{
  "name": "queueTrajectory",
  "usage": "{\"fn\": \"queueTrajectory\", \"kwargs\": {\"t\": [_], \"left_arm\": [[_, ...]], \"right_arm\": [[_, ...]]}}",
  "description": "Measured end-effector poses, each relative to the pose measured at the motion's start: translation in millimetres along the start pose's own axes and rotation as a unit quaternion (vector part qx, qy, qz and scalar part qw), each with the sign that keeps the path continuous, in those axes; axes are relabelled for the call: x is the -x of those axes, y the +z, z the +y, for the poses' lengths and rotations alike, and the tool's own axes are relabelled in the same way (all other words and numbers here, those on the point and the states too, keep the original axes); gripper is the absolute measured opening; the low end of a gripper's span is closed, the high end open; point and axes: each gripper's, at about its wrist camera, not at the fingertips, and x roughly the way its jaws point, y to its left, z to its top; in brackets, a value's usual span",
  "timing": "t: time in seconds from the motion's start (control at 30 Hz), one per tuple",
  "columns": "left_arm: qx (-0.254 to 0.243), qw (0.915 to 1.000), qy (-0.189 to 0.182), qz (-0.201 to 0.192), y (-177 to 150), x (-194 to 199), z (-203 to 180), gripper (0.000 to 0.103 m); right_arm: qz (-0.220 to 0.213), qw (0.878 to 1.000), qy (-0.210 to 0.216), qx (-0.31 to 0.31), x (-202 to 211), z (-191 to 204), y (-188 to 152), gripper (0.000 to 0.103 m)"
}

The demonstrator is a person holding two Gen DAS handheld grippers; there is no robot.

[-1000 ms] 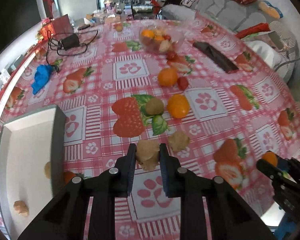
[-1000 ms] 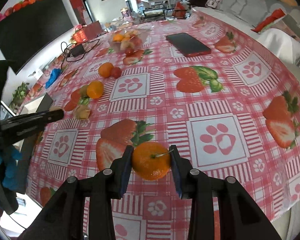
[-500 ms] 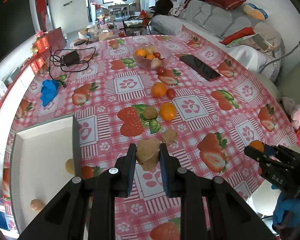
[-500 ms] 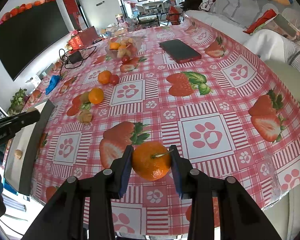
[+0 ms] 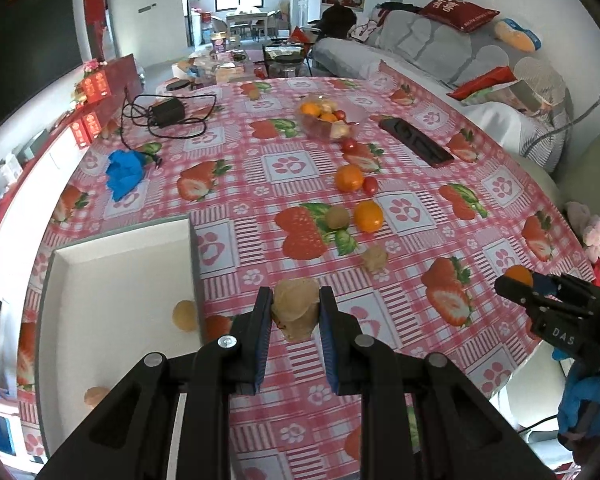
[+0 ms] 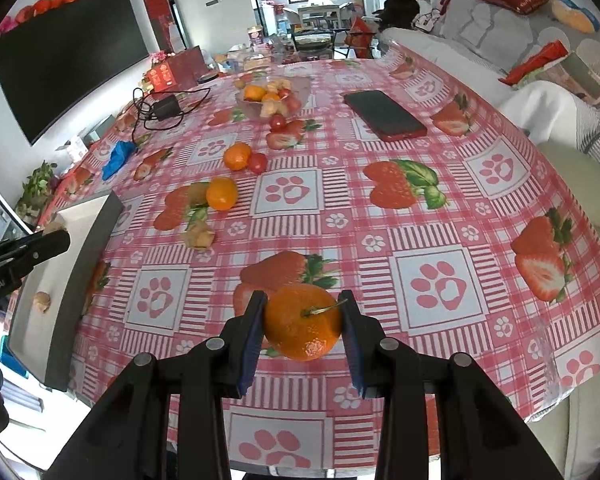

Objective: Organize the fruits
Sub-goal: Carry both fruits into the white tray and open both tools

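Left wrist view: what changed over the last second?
The left claw lifted its papery husked fruit higher above the table, bringing the white tray more into view. Nothing was grasped or released: the right claw keeps its orange.

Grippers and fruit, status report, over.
Left gripper shut on papery husked fruit. Right gripper shut on stemmed orange. White tray alongside, open. Nothing in the way.

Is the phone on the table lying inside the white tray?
No, the phone lies flat on the tablecloth at the far side, well apart from the white tray at the left edge.
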Motion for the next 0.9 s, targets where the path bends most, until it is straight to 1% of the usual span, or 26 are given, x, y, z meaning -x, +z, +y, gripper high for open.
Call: {"fn": "queueTrajectory", "kwargs": {"t": [0.3, 0.37, 0.57, 0.77, 0.9], "left_arm": [[0.023, 0.9997, 0.002, -0.013, -9.8, 10.4, 34.5, 0.025], [0.029, 0.9994, 0.006, -0.018, -14.8, 12.5, 45.2, 0.025], [0.060, 0.9979, 0.023, -0.012, -29.4, 12.2, 77.0, 0.025], [0.101, 0.9936, 0.049, -0.014, -45.2, 19.2, 116.2, 0.025], [0.118, 0.9906, 0.069, -0.014, -54.4, 21.9, 138.8, 0.025]], "right_arm": [[0.004, 1.000, 0.002, 0.022, -1.6, 28.2, 10.0, 0.038], [0.009, 0.999, 0.007, 0.030, -4.6, 38.8, 13.2, 0.038], [0.013, 0.998, 0.016, 0.066, -8.7, 71.3, 19.7, 0.038], [0.025, 0.994, 0.044, 0.098, -18.8, 109.0, 32.6, 0.038], [0.034, 0.989, 0.069, 0.125, -29.0, 144.8, 42.1, 0.038]]}}
